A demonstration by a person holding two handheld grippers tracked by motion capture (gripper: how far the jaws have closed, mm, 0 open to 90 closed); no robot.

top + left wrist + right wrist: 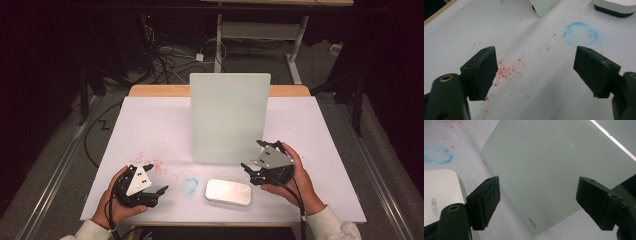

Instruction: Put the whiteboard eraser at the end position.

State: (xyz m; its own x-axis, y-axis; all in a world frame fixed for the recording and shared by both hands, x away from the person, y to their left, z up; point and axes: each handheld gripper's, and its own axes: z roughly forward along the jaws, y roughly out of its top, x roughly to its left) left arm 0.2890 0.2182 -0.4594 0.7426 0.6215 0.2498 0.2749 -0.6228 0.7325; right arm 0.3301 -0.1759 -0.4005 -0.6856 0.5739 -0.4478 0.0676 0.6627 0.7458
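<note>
High view: a person seated at the near edge of a white-covered tabletop (150, 120) holds one claw in each hand. The left claw (155, 180) sits low at the near left, its jaws spread wide and holding nothing; in the left gripper view the left claw (535, 72) hovers above a scatter of red specks (504, 72) on the sheet, with a blue chalky ring (580, 34) farther off toward the upper right. The right claw (254, 156) lies at the near right, just beside the lower right corner of a pale frosted board (230, 117) that stands upright near the middle of the tabletop. In the right gripper view the right claw (537, 200) is likewise open and empty, its two jaws framing the lower corner of the frosted board (554, 170), which carries small printed lettering near that corner; whether either jaw touches the board cannot be told. A white rounded box (228, 192) lies flat near the front edge between the two claws, in front of the board and just right of the blue ring (190, 185); its corner with grey lettering appears at the left of the right gripper view (439, 192).
</note>
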